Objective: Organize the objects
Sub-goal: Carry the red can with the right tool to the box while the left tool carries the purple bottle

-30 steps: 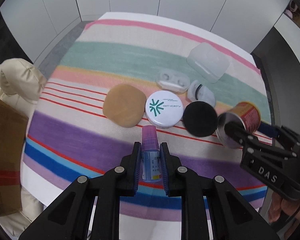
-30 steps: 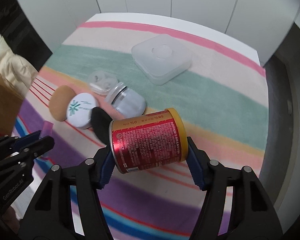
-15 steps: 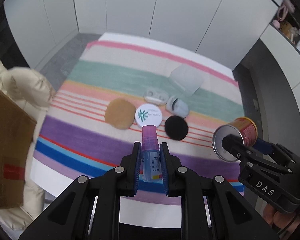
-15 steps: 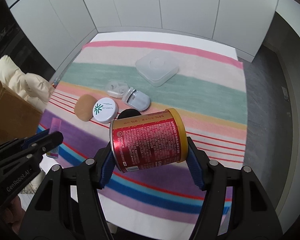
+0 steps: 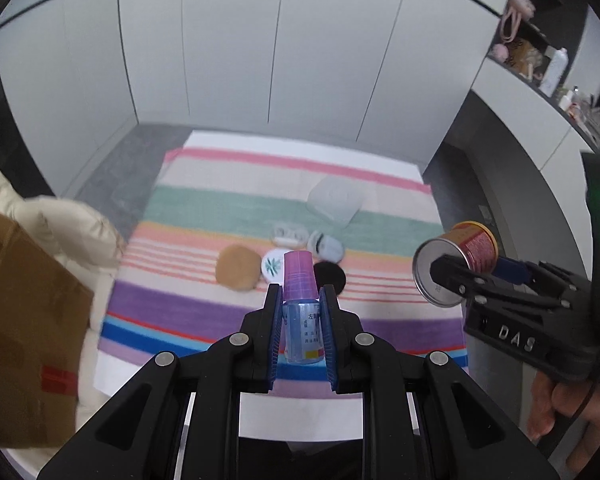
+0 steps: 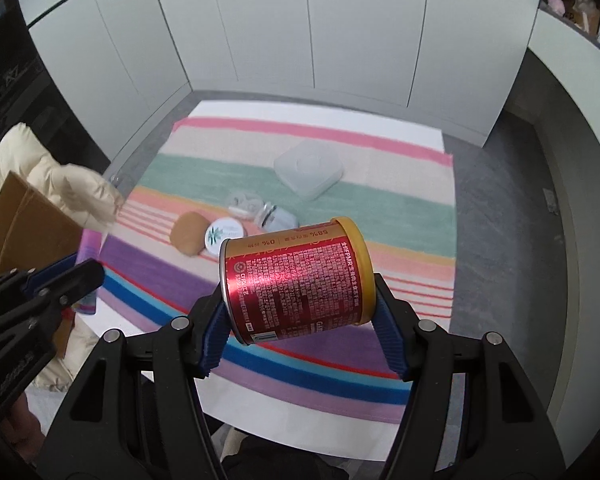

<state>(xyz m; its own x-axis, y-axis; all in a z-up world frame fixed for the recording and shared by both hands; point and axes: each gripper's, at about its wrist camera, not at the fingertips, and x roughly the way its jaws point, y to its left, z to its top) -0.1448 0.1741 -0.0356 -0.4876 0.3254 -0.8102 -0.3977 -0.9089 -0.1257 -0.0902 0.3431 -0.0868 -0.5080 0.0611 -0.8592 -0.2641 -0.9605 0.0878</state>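
The red can [image 6: 296, 276] carries dense white print, too fine to read, with "58%" and "0%" on its gold band, seen upside down. The right gripper [image 5: 452, 280] body shows raised letters "DAS". The small bottle [image 5: 302, 320] bears a blurred label, possibly Chinese characters. The white round compact [image 6: 225, 234] has a green star-like logo.

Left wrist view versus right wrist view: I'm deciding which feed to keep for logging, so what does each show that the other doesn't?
Only the left wrist view shows the black round pad on the striped cloth, the can's silver end, and the person's hand on the right gripper's handle.

Only the right wrist view shows the red can's printed side, clamped in the right gripper.

Both show the small bottle with the purple cap in the left gripper, the tan puff, the white compact, the clear box and the cardboard box.
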